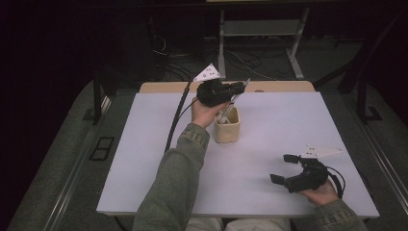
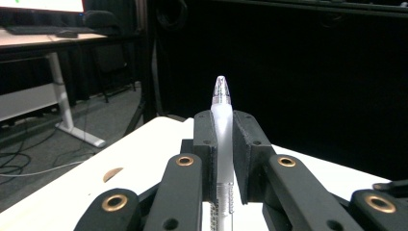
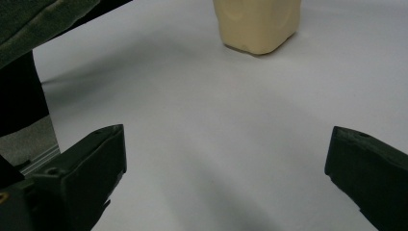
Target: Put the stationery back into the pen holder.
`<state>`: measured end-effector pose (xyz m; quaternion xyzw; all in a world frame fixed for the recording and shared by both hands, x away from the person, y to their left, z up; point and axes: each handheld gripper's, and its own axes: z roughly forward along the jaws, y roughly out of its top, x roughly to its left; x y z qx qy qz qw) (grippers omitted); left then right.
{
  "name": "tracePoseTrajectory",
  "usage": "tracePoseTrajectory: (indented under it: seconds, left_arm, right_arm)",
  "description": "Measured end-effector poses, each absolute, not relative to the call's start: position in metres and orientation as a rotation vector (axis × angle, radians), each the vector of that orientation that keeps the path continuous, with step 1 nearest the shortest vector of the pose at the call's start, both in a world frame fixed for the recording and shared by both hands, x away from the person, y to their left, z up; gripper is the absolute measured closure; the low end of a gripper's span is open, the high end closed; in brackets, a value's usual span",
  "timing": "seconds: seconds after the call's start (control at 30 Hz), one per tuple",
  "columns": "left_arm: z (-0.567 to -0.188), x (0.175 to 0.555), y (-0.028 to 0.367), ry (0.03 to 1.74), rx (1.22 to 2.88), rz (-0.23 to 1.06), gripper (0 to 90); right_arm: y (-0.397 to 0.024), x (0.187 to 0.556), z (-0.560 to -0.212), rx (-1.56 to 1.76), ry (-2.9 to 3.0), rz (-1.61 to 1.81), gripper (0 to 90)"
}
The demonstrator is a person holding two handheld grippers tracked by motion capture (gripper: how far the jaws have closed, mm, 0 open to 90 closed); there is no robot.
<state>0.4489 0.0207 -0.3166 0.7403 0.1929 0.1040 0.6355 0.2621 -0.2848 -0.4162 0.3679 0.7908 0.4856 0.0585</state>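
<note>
Two grippers, two jobs: left gripper clamped on white pen, tip jutting past the jaws, lower end angled into beige cup just below, likely for dropping in. Right gripper spread wide, empty, parked well apart from cup.

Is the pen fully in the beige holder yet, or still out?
Still out: the left gripper is shut on the pen, tilted above the beige holder.
</note>
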Motion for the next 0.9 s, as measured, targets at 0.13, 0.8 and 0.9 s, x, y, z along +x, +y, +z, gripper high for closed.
tracePoseTrajectory:
  seconds: [0.13, 0.8, 0.9]
  left_arm:
    - [-0.326, 0.452, 0.022, 0.464, 1.672, 0.239, 79.4]
    - [-0.346, 0.449, 0.024, 0.513, 1.735, 0.235, 79.1]
    - [-0.348, 0.448, 0.023, 0.514, 1.74, 0.231, 78.6]
  right_arm:
    - [-0.284, 0.262, -0.416, 1.115, 2.402, 1.472, 0.4]
    - [-0.284, 0.262, -0.417, 1.116, 2.406, 1.468, 0.4]
    - [-0.284, 0.262, -0.417, 1.117, 2.405, 1.467, 0.4]
